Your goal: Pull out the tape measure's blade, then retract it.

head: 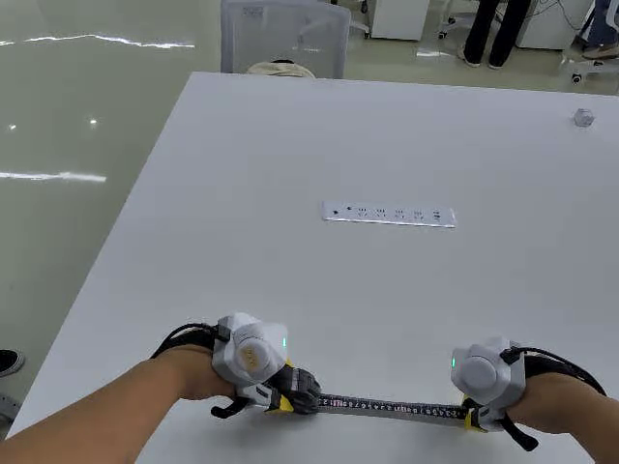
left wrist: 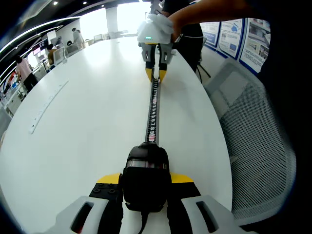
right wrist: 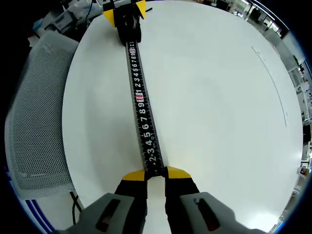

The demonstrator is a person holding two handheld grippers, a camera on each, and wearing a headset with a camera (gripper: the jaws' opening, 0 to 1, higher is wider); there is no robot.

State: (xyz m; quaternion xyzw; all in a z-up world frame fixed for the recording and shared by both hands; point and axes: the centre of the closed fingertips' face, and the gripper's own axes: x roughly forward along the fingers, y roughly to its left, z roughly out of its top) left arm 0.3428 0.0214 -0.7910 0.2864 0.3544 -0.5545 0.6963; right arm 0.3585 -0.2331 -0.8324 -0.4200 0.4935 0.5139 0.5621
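A black tape measure case (left wrist: 145, 175) sits clamped between the yellow-tipped jaws of my left gripper (left wrist: 145, 179), low on the white table. Its blade (left wrist: 153, 107) runs out straight across the table to my right gripper (left wrist: 156, 72), which pinches the blade's end. In the right gripper view the numbered blade (right wrist: 143, 117) stretches from the shut right gripper (right wrist: 155, 172) to the case (right wrist: 128, 22) in the left gripper (right wrist: 125, 14). In the head view the left gripper (head: 280, 398) holds the case (head: 300, 390), the blade (head: 387, 407) spans rightwards, and the right gripper (head: 471, 416) holds its tip.
A white power strip (head: 388, 215) lies flat mid-table. A small grey object (head: 582, 117) rests at the far right. A mesh chair (head: 283, 37) stands at the far edge, another mesh chair (left wrist: 256, 146) beside the near edge. People stand beyond the table.
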